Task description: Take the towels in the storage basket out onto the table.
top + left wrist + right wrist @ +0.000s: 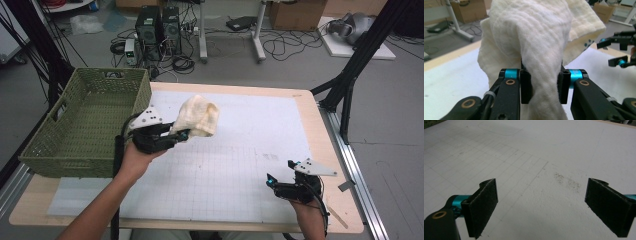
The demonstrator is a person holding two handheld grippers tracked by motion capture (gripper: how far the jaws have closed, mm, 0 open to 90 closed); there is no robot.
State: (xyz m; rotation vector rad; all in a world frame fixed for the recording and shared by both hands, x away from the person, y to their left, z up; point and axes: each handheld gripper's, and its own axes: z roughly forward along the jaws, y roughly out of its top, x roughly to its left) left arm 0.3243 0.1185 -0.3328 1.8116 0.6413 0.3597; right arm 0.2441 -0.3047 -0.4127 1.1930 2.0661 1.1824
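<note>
Gripping a bunched cream cloth, the left gripper holds it lifted off the bench, above the white gridded mat near the bench's left edge. In the left gripper view, its two black jaws pinch a thick fold of the cloth between them, and the rest of the fabric billows upward and to the sides. A green woven basket sits on the bench's far left corner, just beside the left hand. The right gripper rests low near the bench's near right corner, well apart from the cloth. In the right gripper view, its jaws stand spread wide over the mat, with nothing between them. A faint dark smudge marks the mat ahead of those jaws.
</note>
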